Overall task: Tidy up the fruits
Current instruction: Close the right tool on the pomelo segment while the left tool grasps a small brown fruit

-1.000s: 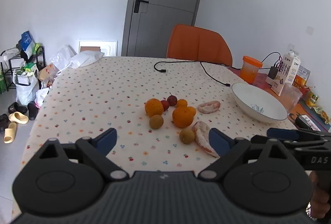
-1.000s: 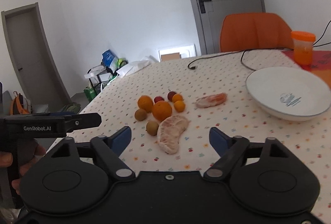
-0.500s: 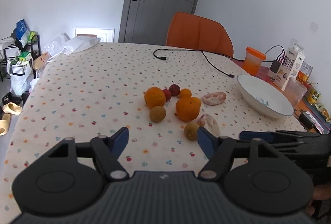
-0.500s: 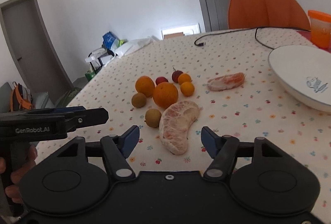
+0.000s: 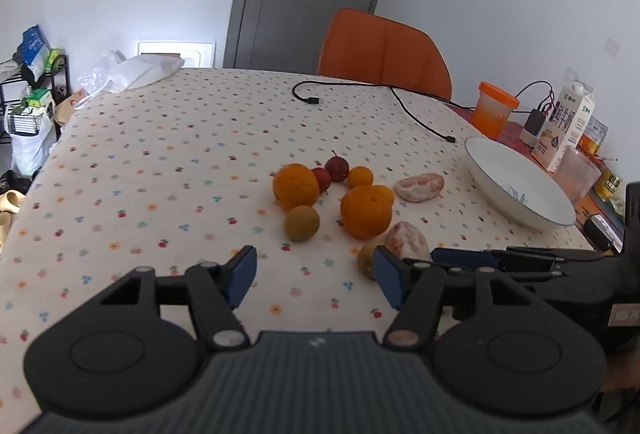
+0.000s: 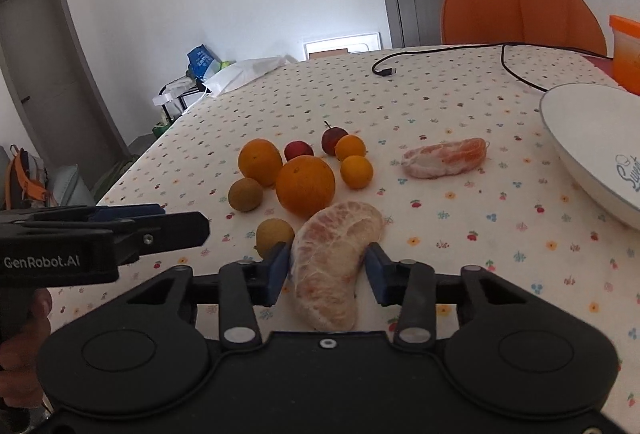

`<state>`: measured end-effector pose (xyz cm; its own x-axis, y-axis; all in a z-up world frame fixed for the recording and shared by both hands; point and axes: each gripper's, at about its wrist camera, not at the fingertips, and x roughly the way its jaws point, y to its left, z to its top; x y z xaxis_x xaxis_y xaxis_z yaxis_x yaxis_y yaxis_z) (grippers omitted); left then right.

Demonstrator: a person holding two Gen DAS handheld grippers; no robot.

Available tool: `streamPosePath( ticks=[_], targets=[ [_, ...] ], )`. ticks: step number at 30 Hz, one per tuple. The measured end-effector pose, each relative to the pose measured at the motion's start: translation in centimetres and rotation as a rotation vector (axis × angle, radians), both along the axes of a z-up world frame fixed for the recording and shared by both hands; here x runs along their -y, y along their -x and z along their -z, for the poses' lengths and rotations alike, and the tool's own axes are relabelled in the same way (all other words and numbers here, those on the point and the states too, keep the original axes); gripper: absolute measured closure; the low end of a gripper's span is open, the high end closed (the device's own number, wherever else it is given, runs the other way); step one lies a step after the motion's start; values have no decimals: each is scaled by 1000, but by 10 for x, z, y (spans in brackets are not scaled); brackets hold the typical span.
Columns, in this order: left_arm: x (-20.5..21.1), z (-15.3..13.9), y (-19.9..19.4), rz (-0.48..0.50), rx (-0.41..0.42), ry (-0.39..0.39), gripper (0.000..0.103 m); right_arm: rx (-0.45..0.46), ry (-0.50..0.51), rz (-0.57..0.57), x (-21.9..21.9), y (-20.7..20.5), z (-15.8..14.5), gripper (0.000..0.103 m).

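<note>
A cluster of fruit lies on the dotted tablecloth: two oranges, small tangerines, red plums, brown round fruits and two peeled pomelo pieces. My right gripper has its pads on both sides of the near pomelo piece, which still rests on the cloth. The other pomelo piece lies further right. My left gripper is open and empty above the cloth, in front of the fruit. The white bowl stands at the right.
A black cable runs across the far table. An orange cup, a milk carton and a clear cup stand behind the bowl. An orange chair is at the far edge.
Both grippers have moved forward and lower towards the fruit. My right gripper's jaws have narrowed around the near pomelo piece. My left gripper's jaws have also narrowed a little.
</note>
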<state>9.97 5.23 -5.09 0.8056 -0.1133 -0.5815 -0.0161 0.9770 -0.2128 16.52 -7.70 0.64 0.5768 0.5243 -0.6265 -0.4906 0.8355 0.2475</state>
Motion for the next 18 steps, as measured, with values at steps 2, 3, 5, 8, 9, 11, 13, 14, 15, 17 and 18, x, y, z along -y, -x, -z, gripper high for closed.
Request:
streamPosePath(
  ticks=[2,3,5,8,9,11,13,14,15,17,18],
  targets=[
    [2,2,-3,7,-3,8,40,-7,-23,4,4,-2,1,65],
    [4,2,-5,14,-6,12,41,-7,-31,7,7,-2,1,66],
    [9,4,-9,32,-12,11,41,-5,-32,19,10,-1,1,67],
    [17,7,-15,59,-20,4,41,-4,-43,46,20,-1,1,67],
    [20,7,-17,64,-22,2,41,-5,-50,54,24,-1,1,67],
    [24,9,-21,74,-28,0,41,-1,-60,67,32,-1,0,67],
    [28,10,-25,79,-32,-4,41,7,-69,80,40,-1,-2,67],
    [30,11,-26,84,-33,-2,41,12,-74,84,44,-1,-3,67],
    [32,12,-28,87,-37,-3,41,17,-78,90,48,-1,-5,67],
    [37,14,-29,91,-43,-4,41,26,-82,100,53,-1,-7,67],
    [40,15,-30,98,-46,-8,45,29,-86,103,56,0,-9,67]
  ],
)
